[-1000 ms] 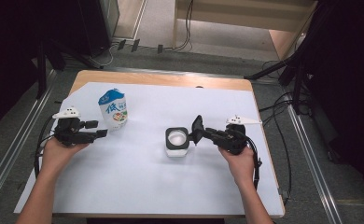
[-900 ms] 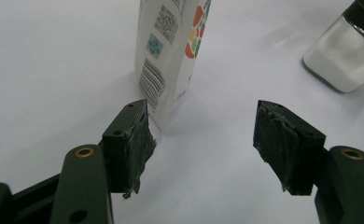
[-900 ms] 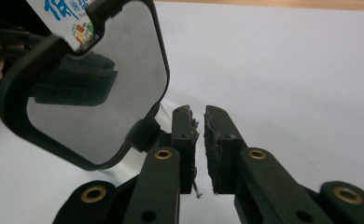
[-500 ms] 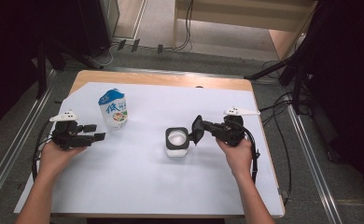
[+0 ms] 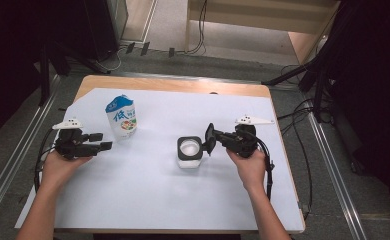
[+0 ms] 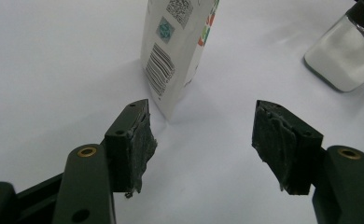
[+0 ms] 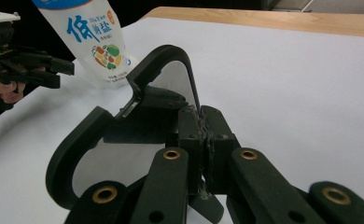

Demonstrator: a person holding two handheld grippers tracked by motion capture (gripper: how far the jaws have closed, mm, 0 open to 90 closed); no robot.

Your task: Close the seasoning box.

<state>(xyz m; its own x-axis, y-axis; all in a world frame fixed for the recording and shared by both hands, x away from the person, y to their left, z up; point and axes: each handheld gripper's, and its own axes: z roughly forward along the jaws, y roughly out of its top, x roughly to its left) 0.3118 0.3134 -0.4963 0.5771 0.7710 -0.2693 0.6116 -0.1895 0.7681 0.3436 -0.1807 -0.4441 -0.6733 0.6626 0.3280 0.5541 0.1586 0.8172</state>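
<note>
We hold a black two-jaw gripper in each hand over a white sheet spread on the wooden table. Our right gripper has just been closing, and its jaws now pinch the thin edge of a black hinged lid, flipped up beside a small square clear-glass jar of white powder with a black rim. In the right gripper view the two pads meet on that lid's edge, its curved black frame rising just ahead of and to the left of the jaws. From above, the jar sits directly in front of the right gripper's tips, touching them by way of its lid.

Our left gripper stands open with nothing between its jaws, the pads well apart in the left gripper view. A white-and-blue soft pouch printed with blue Chinese characters and pictures of vegetables stands upright just ahead of it, near the left jaw and not touching it. The jar shows farther off, beyond the right jaw in that view. The pouch stands between the two grippers' reach, far nearer the left one.
</note>
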